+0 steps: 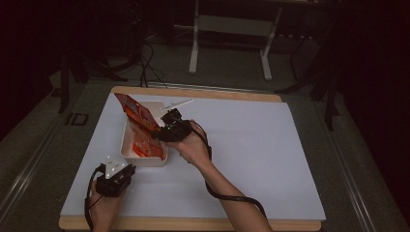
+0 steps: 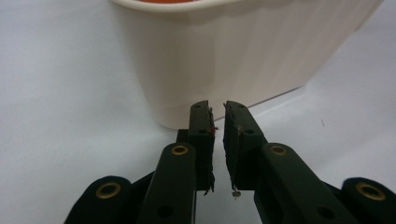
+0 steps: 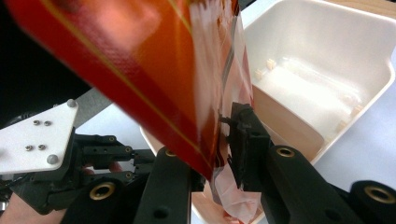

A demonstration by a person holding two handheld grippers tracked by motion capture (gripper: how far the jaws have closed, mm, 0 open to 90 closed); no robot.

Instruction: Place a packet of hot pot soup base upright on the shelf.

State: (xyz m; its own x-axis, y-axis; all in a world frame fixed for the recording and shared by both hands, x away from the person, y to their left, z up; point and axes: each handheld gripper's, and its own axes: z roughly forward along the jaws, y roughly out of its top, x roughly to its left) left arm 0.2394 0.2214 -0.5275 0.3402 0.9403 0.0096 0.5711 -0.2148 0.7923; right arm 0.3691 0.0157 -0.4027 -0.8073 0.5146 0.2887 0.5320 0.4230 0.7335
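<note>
From the high view, a white worktop (image 1: 251,145) with a pale wooden edge carries a white rectangular tub (image 1: 126,145) near its left side. An orange-red packet (image 1: 140,116) stands tilted out of the tub, its upper corner pointing to the far left, and the right tool (image 1: 167,129) meets it at the tub's right rim. More orange wrapping lies inside the tub. A small white strip (image 1: 177,104) rests on the worktop just beyond the tub. The left tool (image 1: 115,177), topped by its grey 3-cornered plate, sits on the worktop just in front of the tub's near corner. Behind the worktop – dark floor, cables and a pale metal frame (image 1: 232,34).

In the left gripper view, the left tool (image 2: 218,122) points at the tub's (image 2: 233,51) smooth, matte plastic wall, with its rounded corner and rolled rim. The 2 black jaws stand a narrow gap apart with nothing between them (their pads look frayed); the tips sit just short of the tub's base.

In the right gripper view, the right tool (image 3: 220,140) has the glossy packet (image 3: 140,70) between its 2 jaws – red-orange foil with a thin yellow line and a clear, crinkled edge. The right pad lies against the film; the left is hidden behind the packet, so the tool appears to grip it. The tub (image 3: 327,56) lies beyond, a clear wrapper on its floor, and the other tool (image 3: 70,154) shows at lower left.
</note>
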